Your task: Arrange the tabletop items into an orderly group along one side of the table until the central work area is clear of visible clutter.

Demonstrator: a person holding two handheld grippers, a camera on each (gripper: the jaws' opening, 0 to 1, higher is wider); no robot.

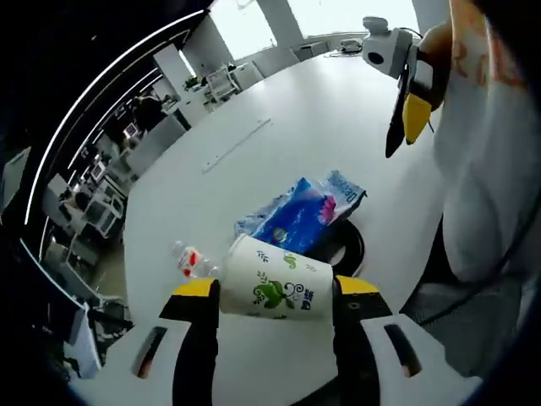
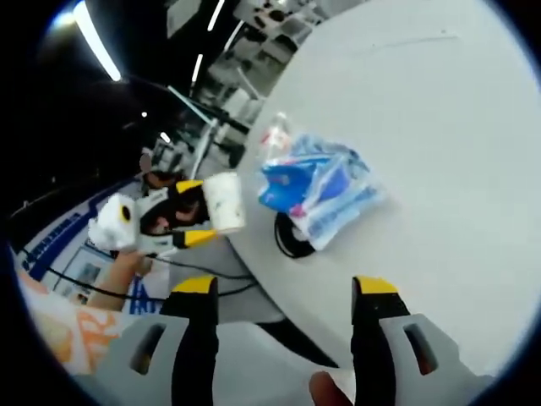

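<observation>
White paper cup (image 1: 277, 288) with green leaf print is clamped sideways between the yellow-tipped jaws of the left gripper (image 1: 277, 292), held up off the white table (image 1: 279, 101) near its edge. In the right gripper view you can see that same left gripper (image 2: 196, 218) coming in from the left with the cup (image 2: 224, 201) in it, hanging just past the table edge (image 2: 473, 127).

Right gripper (image 2: 286, 292) has its jaws spread wide with nothing between them, hovering off the table over the floor side, pointed back at the tabletop. In the left gripper view it shows up top right (image 1: 409, 114), tilted down, next to the person's light sleeve (image 1: 490, 152).

On the table, close to the edge: a blue tissue pack (image 1: 306, 211) in crinkly plastic, lying partly on top of a black ring-shaped thing (image 1: 348, 247). Just beside the pack is a small clear bottle (image 1: 191, 260) with a red label, lying down. Same trio in the right gripper view: pack (image 2: 317, 188), black ring (image 2: 287, 237) poking out under it, bottle (image 2: 275, 137) beyond. Desks and chairs sit in the background beyond the far edge.
</observation>
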